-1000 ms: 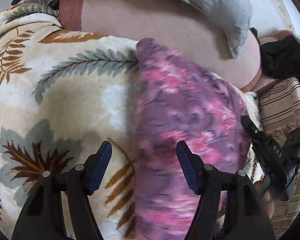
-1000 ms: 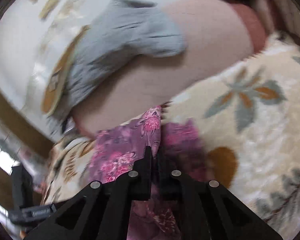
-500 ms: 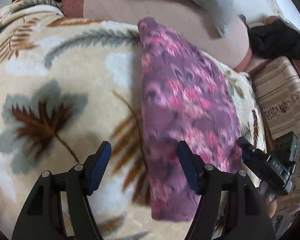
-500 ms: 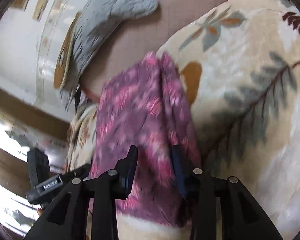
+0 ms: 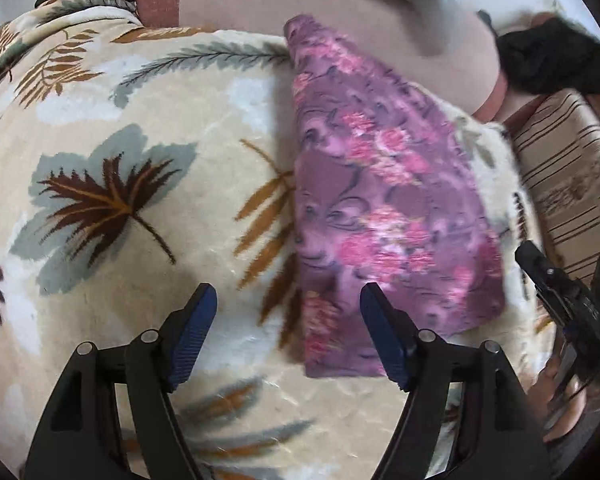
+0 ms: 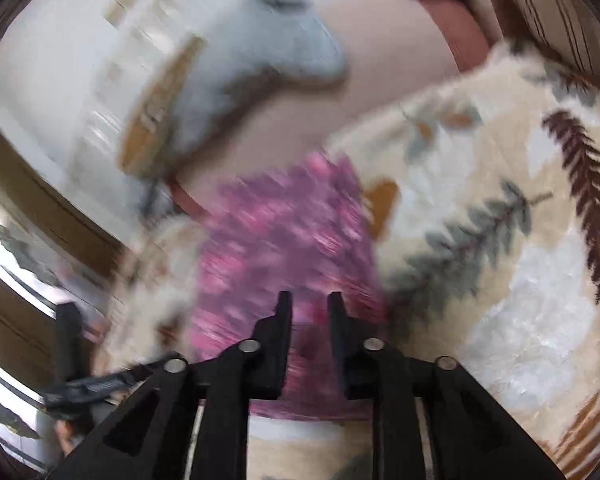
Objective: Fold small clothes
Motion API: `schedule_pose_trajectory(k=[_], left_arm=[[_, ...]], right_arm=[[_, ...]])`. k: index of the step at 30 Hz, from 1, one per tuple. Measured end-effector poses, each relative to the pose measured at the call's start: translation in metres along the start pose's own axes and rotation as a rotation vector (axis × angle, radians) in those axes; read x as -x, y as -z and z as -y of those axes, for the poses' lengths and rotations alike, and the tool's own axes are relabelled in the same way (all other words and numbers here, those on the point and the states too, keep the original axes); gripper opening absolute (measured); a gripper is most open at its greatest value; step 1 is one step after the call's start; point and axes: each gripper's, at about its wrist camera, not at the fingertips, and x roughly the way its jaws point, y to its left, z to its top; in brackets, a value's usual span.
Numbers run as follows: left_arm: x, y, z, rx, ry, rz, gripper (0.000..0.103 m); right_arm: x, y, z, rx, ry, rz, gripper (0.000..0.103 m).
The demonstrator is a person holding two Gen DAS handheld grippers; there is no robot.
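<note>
A purple garment with pink flowers (image 5: 384, 200) lies folded in a long wedge on a cream leaf-patterned blanket (image 5: 140, 160). My left gripper (image 5: 288, 332) is wide open and empty, just above the garment's near left corner. The right gripper's body (image 5: 568, 304) shows at the right edge of the left wrist view. In the blurred right wrist view the garment (image 6: 284, 232) lies ahead of my right gripper (image 6: 306, 312), whose jaws stand a small gap apart with nothing between them.
A beige pillow (image 5: 340, 4) with a grey cloth (image 6: 268, 68) on it lies behind the blanket. A black item (image 5: 556, 60) and a striped cushion (image 5: 572, 176) are at the right. A white wall (image 6: 60, 52) rises beyond.
My right gripper let go of the garment and drew back; the garment now lies flat. My left gripper drew back too, still open.
</note>
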Motion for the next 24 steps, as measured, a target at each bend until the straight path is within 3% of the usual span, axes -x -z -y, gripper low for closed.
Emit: schedule_pose_trajectory(k=[2, 4, 5, 6, 7, 8, 10, 12, 14, 18, 21, 23, 24], left_arm=[[-0.007, 0.008, 0.007, -0.030, -0.010, -0.017, 0.074], [-0.027, 0.016, 0.013, -0.079, -0.095, -0.049, 0.075], [-0.033, 0.017, 0.013, -0.094, -0.115, -0.057, 0.075], [-0.033, 0.018, 0.014, -0.114, -0.126, -0.047, 0.075], [-0.029, 0.018, 0.015, -0.130, -0.128, -0.041, 0.075], [-0.020, 0.017, 0.014, -0.122, -0.100, -0.035, 0.074], [-0.004, 0.011, 0.011, -0.088, -0.027, -0.004, 0.074], [0.012, -0.008, 0.008, -0.038, 0.009, 0.053, 0.074], [0.018, -0.039, 0.012, -0.004, 0.024, 0.103, 0.074], [-0.001, -0.084, 0.026, -0.005, -0.074, 0.126, 0.074], [-0.044, -0.099, 0.024, -0.003, -0.145, 0.057, 0.074], [-0.068, -0.093, 0.017, 0.005, -0.169, 0.014, 0.084], [-0.072, -0.092, 0.013, 0.025, -0.162, 0.015, 0.088]], right_arm=[[-0.009, 0.009, 0.000, 0.006, -0.028, -0.044, 0.020], [-0.039, 0.028, 0.009, 0.014, 0.066, -0.184, 0.016], [-0.050, 0.035, 0.015, 0.017, 0.119, -0.246, 0.001], [-0.053, 0.040, 0.021, 0.019, 0.145, -0.266, 0.000], [-0.047, 0.037, 0.022, 0.010, 0.131, -0.242, 0.003], [-0.043, 0.030, 0.020, -0.011, 0.120, -0.232, 0.010], [-0.028, 0.010, 0.016, -0.037, 0.096, -0.145, 0.015], [-0.020, -0.016, 0.007, -0.027, 0.095, -0.023, 0.025], [-0.023, -0.034, -0.002, -0.008, 0.086, 0.032, 0.030], [-0.071, -0.057, -0.027, 0.051, 0.118, 0.048, 0.030], [-0.110, -0.056, -0.020, 0.081, 0.170, 0.023, 0.028], [-0.137, -0.040, -0.001, 0.110, 0.243, -0.078, 0.028], [-0.131, -0.034, 0.002, 0.126, 0.226, -0.025, 0.029]])
